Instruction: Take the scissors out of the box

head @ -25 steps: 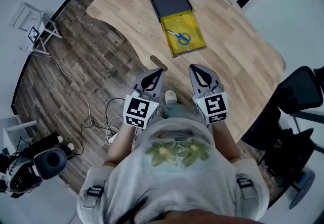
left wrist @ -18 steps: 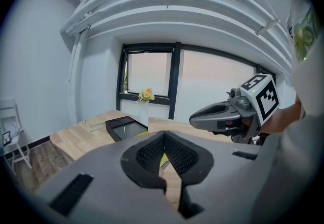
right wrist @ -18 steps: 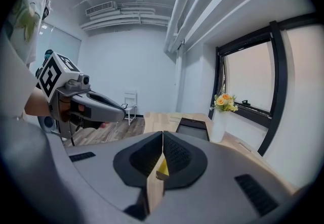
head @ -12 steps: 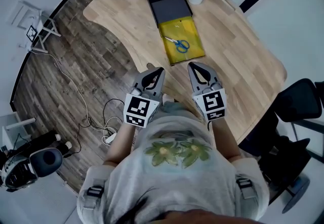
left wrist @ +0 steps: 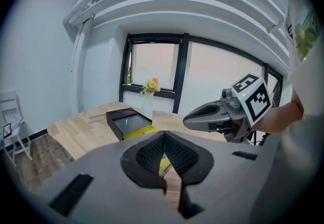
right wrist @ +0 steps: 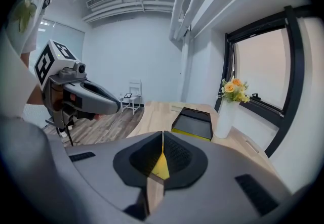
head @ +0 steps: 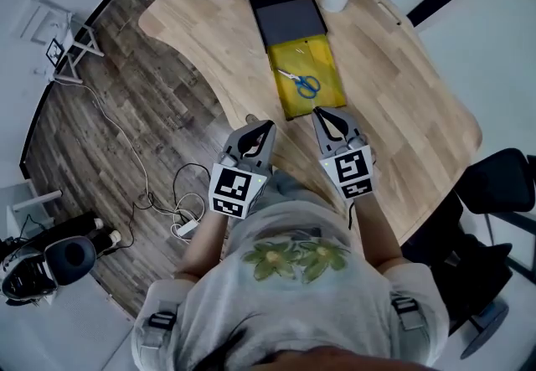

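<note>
Here the scissors lie in the yellow box on the table; left gripper and right gripper hover near its near end, jaws pressed together, empty

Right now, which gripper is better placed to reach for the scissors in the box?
Right, probably. The right gripper points at the near edge of the box, close to the scissors; the left gripper sits off to its side.
</note>
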`<state>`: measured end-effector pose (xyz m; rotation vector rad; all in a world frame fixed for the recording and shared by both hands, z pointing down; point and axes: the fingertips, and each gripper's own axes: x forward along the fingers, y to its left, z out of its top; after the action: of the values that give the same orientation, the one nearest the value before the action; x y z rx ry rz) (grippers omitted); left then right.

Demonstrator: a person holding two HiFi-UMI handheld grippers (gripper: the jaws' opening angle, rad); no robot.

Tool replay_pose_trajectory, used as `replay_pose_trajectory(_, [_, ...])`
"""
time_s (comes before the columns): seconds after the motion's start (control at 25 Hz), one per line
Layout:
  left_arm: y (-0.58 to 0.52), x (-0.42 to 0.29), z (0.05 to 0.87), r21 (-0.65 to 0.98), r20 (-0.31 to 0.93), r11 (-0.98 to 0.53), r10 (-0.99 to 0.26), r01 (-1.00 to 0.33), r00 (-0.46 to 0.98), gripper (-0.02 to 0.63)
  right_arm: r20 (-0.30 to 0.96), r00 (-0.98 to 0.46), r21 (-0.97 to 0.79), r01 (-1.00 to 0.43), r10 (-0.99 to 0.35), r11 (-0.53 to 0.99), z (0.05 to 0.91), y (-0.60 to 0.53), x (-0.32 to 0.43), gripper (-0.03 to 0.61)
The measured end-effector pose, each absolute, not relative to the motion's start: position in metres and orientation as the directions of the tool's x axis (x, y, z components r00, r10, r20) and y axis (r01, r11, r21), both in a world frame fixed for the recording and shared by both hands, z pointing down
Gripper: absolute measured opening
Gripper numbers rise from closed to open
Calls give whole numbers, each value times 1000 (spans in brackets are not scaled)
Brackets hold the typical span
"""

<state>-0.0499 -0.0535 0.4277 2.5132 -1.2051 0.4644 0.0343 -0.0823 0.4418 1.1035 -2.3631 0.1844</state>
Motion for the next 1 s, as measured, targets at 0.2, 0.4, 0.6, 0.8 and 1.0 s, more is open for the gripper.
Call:
replay_pose_trajectory(0.2, [-65, -48, 441, 155, 429, -599, -675, -786, 600, 6, 543, -524, 86, -743, -656, 664, 462, -96, 33, 9])
replay_pose_trajectory(0.4, [-73, -46, 453, 165, 437, -602, -666, -782, 605, 6, 572, -521, 71, -738, -633, 671, 480, -105, 35, 9])
replay_pose_trajectory(0.6, [-86, -43, 461, 166, 451, -607, -654, -777, 607, 6, 596, -531, 39, -730, -602, 683, 494, -118, 33, 48])
replay_pose_trajectory(0.8, [-87, -43, 473, 178, 468, -605, -642, -776, 608, 6, 626, -529, 29, -719, -573, 695, 511, -129, 30, 85])
replay_pose_trajectory(1.0, [-87, -43, 481, 200, 470, -598, -637, -776, 611, 6, 654, -524, 24, -707, -546, 707, 531, -136, 24, 91])
